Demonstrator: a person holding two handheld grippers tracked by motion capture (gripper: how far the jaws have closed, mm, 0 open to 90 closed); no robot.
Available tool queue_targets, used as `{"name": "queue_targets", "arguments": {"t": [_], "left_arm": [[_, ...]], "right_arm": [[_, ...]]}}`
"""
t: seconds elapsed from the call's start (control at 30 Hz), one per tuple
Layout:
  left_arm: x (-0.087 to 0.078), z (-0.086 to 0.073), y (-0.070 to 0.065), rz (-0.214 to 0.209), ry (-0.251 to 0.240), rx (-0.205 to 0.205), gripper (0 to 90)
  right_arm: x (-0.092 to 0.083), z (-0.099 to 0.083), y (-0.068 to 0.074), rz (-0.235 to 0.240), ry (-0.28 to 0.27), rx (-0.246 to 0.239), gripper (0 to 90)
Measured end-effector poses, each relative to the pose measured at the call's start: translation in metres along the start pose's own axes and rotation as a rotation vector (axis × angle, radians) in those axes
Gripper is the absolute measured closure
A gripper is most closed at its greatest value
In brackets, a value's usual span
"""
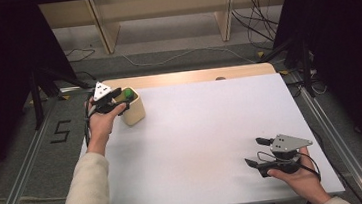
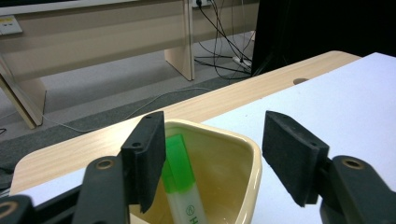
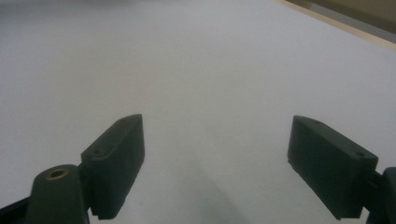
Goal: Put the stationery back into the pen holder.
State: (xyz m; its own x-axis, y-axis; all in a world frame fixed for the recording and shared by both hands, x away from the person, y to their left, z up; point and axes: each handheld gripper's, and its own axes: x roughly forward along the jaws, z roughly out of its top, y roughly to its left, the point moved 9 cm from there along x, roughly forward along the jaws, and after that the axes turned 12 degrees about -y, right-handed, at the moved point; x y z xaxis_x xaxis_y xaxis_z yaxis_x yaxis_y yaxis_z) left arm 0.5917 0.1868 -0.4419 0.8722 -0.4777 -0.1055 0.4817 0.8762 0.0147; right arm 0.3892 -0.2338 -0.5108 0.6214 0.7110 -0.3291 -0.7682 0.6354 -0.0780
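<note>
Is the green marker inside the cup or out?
Inside: the green marker stands leaning in the cream cup, cap up.

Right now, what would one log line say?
left tool: open over cup | green marker: in cup | right tool: open, idle

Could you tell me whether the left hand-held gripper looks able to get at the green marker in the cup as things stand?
Probably yes: the left hand-held gripper is open right over the cup, and the green marker stands uncovered inside.
</note>
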Motion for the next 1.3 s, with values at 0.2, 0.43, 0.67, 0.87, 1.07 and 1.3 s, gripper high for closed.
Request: {"name": "queue_targets", "arguments": {"t": [0.2, 0.43, 0.67, 0.87, 1.07, 1.3], "left_arm": [[-0.004, 0.006, -0.002, 0.011, -0.009, -0.009, 32.2], [-0.009, 0.008, -0.006, 0.006, 0.005, -0.004, 28.9], [-0.016, 0.009, -0.019, -0.021, 0.046, 0.002, 25.0], [-0.024, 0.014, -0.032, -0.055, 0.041, 0.024, 24.6], [-0.033, 0.01, -0.047, -0.088, 0.055, 0.044, 23.9], [-0.043, 0.004, -0.062, -0.113, 0.053, 0.065, 24.1]], "right_arm": [[0.0, 0.0, 0.0, 0.0, -0.001, -0.001, 19.6], [0.0, 0.0, 0.0, -0.001, -0.001, -0.006, 19.6], [0.0, 0.0, 0.0, -0.002, -0.002, -0.002, 19.5], [-0.001, 0.0, 0.0, -0.003, -0.001, -0.002, 19.5], [-0.001, 0.0, -0.001, -0.007, -0.001, -0.001, 19.5], [-0.001, 0.0, -0.001, -0.005, 0.002, -0.001, 19.5]]}}
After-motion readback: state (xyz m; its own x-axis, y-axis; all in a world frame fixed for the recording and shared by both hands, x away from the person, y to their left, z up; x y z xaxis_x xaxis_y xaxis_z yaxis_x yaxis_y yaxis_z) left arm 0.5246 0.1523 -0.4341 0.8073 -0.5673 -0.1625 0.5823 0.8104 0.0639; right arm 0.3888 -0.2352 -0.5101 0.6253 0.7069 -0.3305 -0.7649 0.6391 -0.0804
